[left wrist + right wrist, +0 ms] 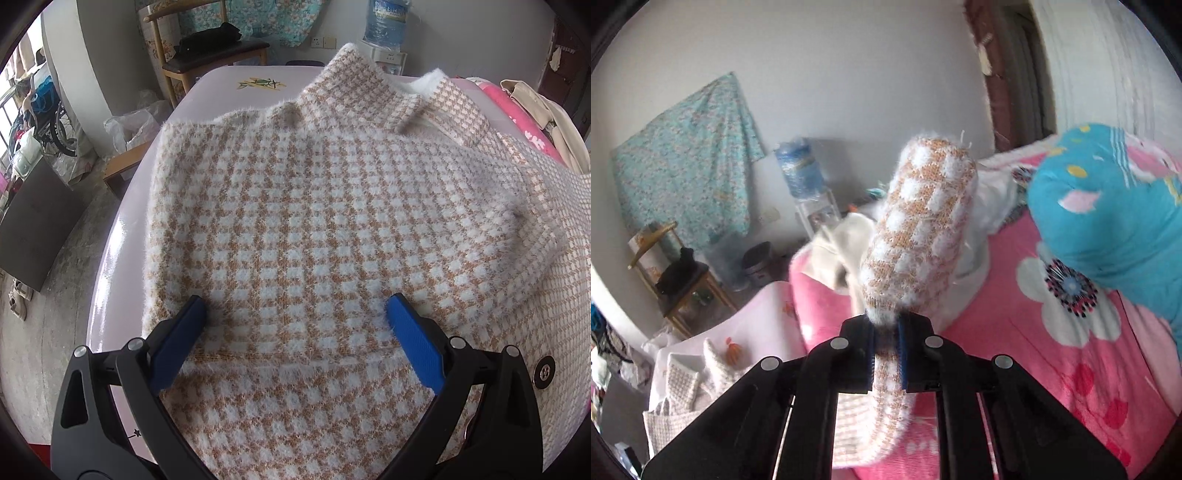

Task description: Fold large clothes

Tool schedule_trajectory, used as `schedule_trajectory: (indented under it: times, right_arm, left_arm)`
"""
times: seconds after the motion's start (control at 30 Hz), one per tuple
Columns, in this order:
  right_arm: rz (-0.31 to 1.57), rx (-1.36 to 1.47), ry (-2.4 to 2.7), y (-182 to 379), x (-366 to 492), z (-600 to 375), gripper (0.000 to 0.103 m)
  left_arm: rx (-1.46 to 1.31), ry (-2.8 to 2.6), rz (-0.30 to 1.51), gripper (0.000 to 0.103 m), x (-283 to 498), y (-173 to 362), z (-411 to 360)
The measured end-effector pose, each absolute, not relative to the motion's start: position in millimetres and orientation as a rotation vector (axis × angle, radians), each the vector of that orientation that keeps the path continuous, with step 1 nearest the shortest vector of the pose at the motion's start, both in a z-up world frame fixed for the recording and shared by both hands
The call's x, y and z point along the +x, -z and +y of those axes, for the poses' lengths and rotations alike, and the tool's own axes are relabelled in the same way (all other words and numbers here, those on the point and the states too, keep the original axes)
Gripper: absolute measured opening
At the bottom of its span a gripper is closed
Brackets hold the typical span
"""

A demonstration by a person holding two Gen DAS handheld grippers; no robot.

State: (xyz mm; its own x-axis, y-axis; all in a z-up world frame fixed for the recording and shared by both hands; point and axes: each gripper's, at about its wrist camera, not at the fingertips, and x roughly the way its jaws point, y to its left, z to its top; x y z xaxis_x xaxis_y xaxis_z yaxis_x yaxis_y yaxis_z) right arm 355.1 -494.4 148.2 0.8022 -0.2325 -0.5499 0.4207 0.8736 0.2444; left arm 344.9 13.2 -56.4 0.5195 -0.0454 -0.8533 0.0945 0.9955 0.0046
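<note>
Sweater (332, 206): fuzzy tan-and-white check knit, spread flat on the pale counter (122, 236), collar at the end far from the left fingers.
Left gripper (295, 317): blue-padded fingers (413, 339) spread wide, resting on the knit near its hem, nothing pinched between them.
Right gripper (886, 350): fingers clamped on a sleeve (919, 229) of the same knit, which stands up beyond the tips.
Behind the sleeve: pink floral bedding (1052, 350), blue pillow (1108, 229).

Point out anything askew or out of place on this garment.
The fuzzy tan-and-white checked sweater lies mostly flat on the glossy lilac table, but its collar stands crumpled at the far edge. One sleeve is pinched upright in the right gripper.
</note>
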Motion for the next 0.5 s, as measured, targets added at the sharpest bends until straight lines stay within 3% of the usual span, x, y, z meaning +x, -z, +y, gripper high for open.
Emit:
schedule_trajectory:
  times: [0.27, 0.43, 0.5]
  right_arm:
    - [0.443, 0.182, -0.007, -202.7, 379.7, -332.3, 0.010]
    - [0.526, 0.159, -0.237, -170.8, 399.5, -243.1, 0.010]
    - [0.635, 0.135, -0.318, -136.8, 407.5, -207.7, 0.015]
  left_arm:
    - [0.044, 0.091, 1.006, 0.095, 343.9, 54.9, 16.2]
    - [0.041, 0.095, 1.008, 0.095, 344.6, 55.0, 17.1]
    - [0.025, 0.114, 1.008, 0.095, 342.6, 52.4, 19.7]
